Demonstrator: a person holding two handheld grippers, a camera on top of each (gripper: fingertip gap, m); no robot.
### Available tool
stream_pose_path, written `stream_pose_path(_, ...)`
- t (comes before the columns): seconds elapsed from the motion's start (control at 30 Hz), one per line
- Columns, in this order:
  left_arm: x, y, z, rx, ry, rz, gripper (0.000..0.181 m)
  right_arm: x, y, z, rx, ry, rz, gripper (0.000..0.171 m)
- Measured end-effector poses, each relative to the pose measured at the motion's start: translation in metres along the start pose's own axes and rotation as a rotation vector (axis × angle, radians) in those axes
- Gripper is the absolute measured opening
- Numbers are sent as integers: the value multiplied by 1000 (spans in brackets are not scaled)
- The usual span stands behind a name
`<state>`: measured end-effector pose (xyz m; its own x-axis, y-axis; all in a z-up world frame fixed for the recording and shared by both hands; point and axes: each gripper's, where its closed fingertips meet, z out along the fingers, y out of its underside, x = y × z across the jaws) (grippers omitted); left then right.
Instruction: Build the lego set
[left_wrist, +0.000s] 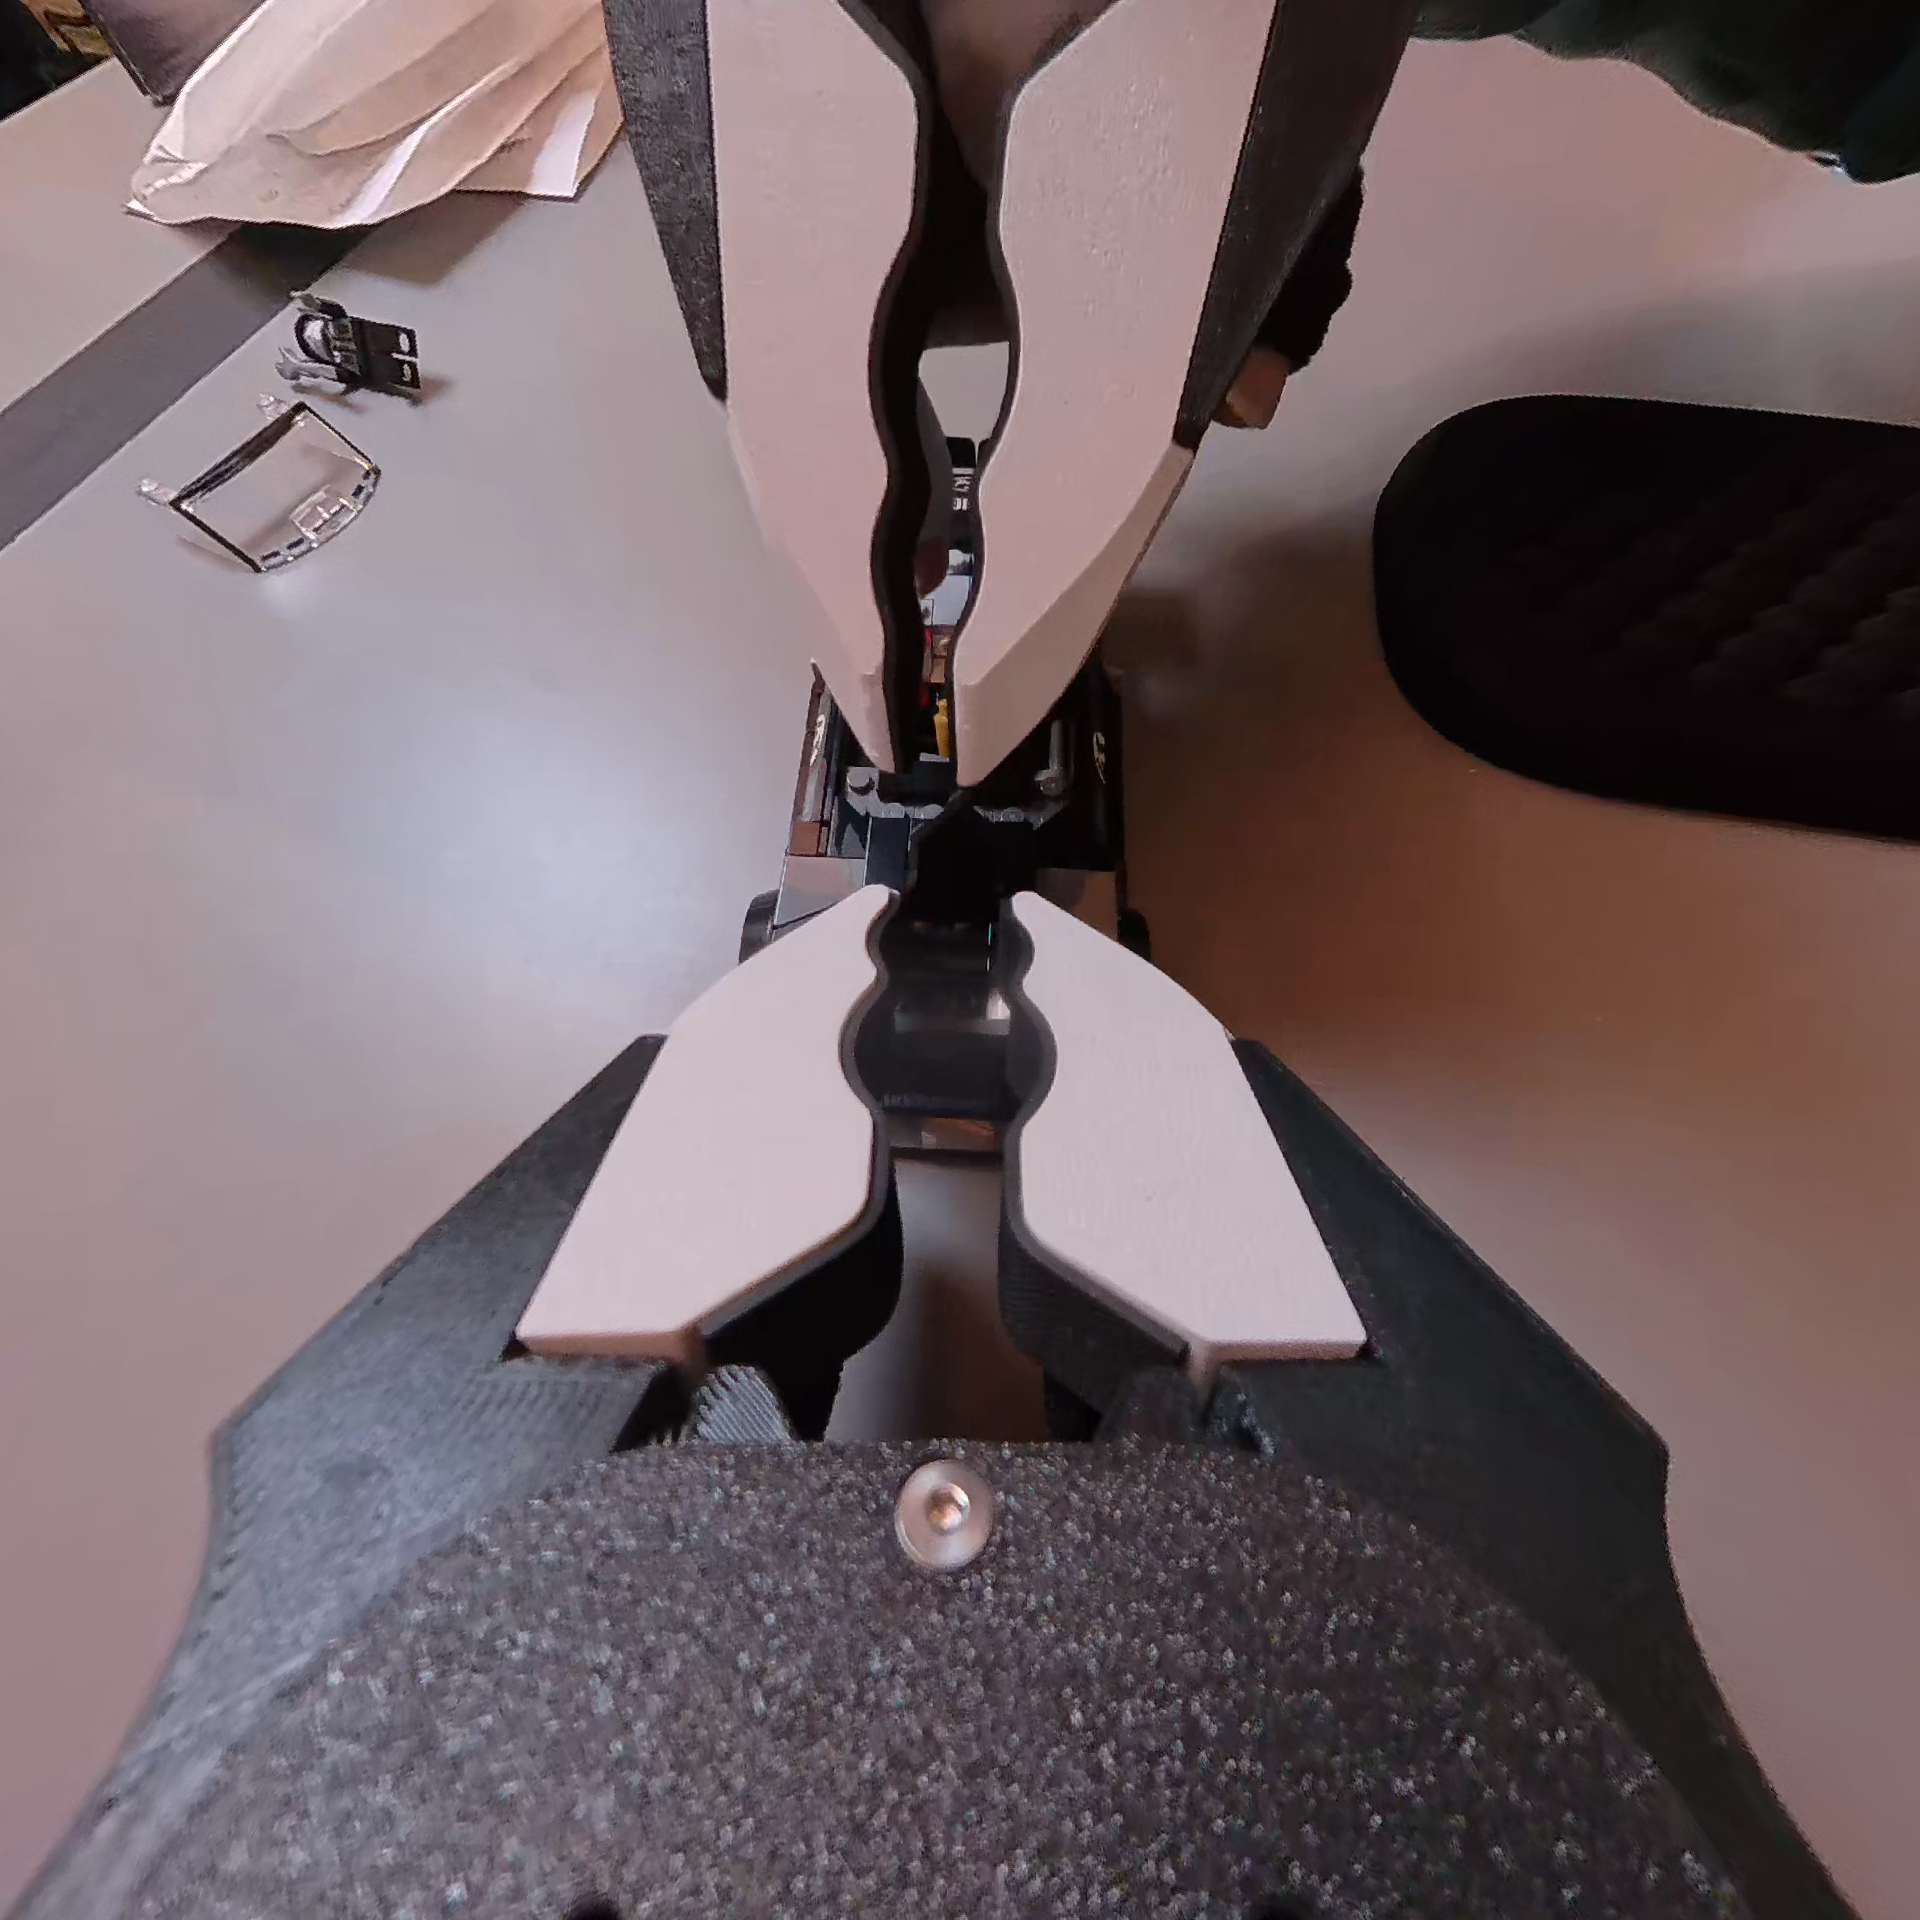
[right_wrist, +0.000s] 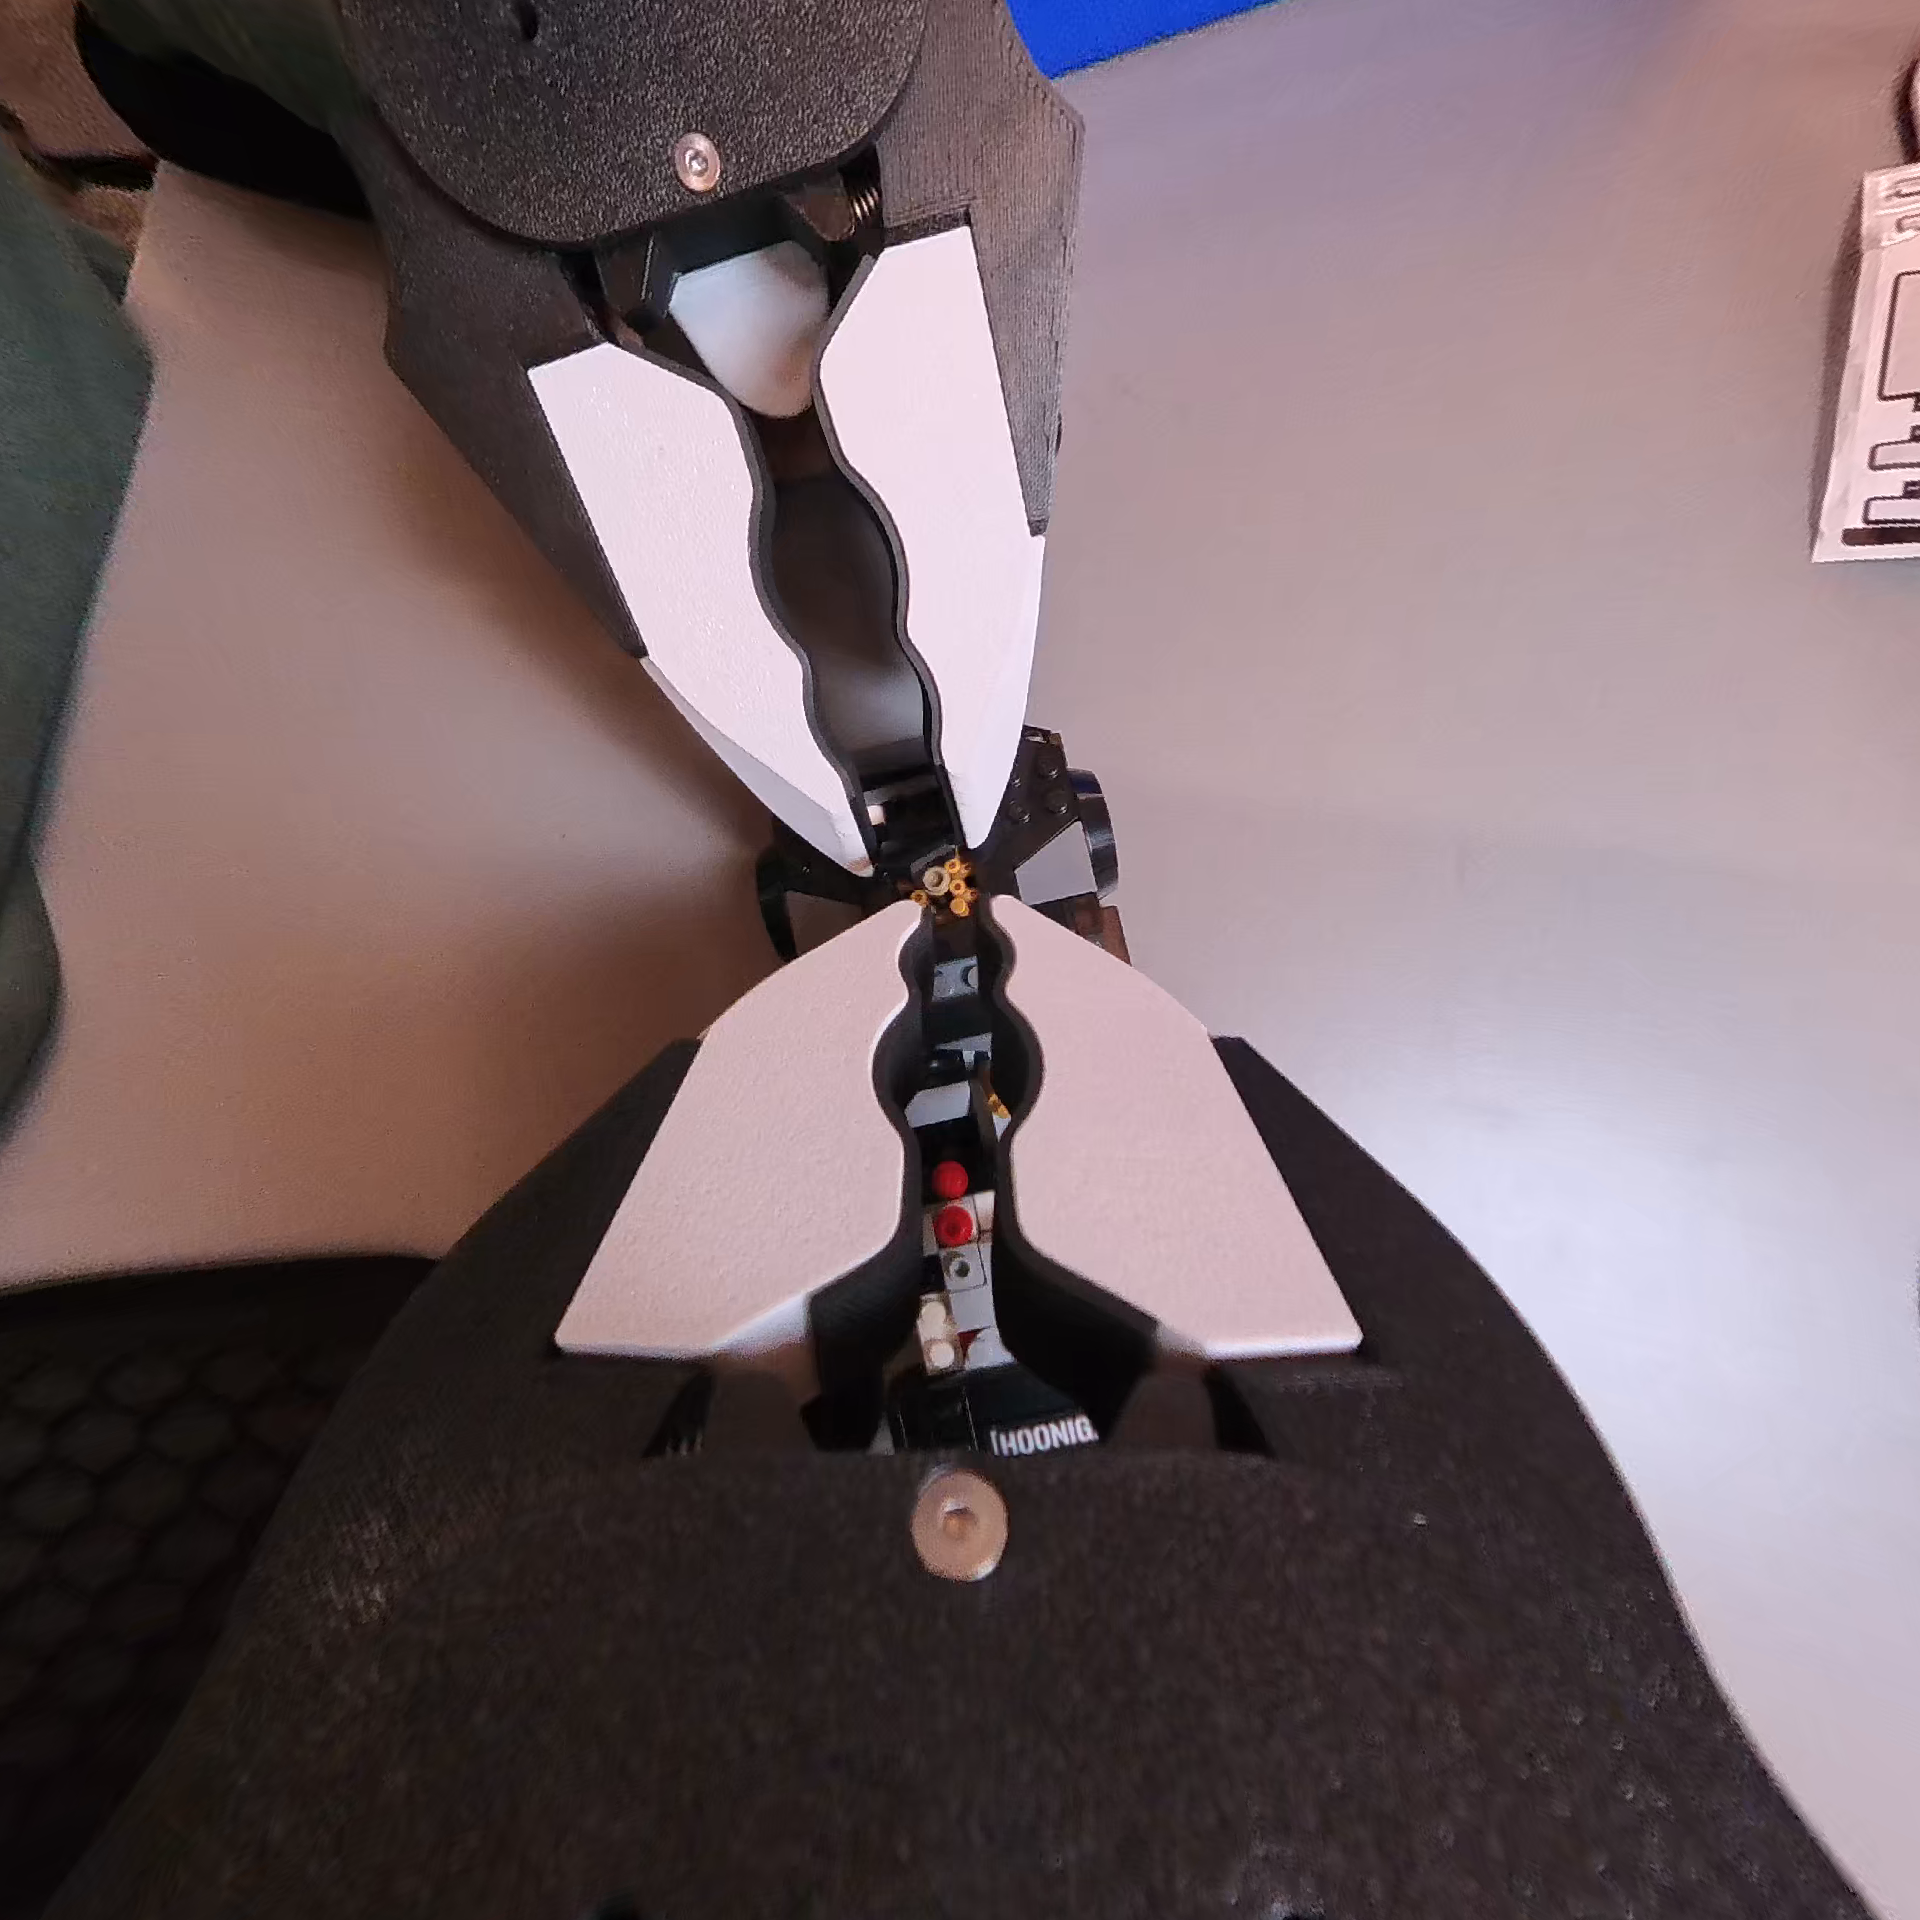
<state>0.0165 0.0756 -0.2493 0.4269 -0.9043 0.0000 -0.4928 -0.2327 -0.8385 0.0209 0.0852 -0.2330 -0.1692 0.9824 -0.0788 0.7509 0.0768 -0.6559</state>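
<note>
A black lego car (left_wrist: 1081, 790) rests on the pale table between my two grippers, which meet tip to tip over it. My left gripper (left_wrist: 952, 906) is shut on the black near end of the car. It comes in from the top of the right wrist view (right_wrist: 920, 836). My right gripper (right_wrist: 956, 914) reaches along the car (right_wrist: 1049, 831), with red and white studs showing between its fingers. Its tips are closed at a small gold-studded part (right_wrist: 948, 883) on the car. In the left wrist view the right gripper (left_wrist: 930, 774) comes down from above.
A clear windscreen piece (left_wrist: 270, 488) and a small black piece (left_wrist: 358, 348) lie at the far left, with white paper bags (left_wrist: 364, 104) behind. A black mat (left_wrist: 1662, 603) lies to the right. A printed sheet (right_wrist: 1870, 364) lies at the table's right edge. Only a small space, under 4 cm, lies between the two pairs of fingers. The small black piece (left_wrist: 358, 348) is about equally far from each gripper, around 25 centimetres.
</note>
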Motion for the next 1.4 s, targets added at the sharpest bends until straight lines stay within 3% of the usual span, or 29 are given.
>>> stream_pose_path(0.2, 0, -1, 1, -21, -4, 14, 17, -9, -17, -9, 107, -46, 28, 7)
stream_pose_path(0.5, 0, -1, 2, -27, -1, 8, 17, -5, 7, 8, 2, -1, 16, 2)
stream_pose_path(1.4, -1, 2, 1, -40, 27, -26, 16, -4, 1, 17, -116, -36, 79, 0)
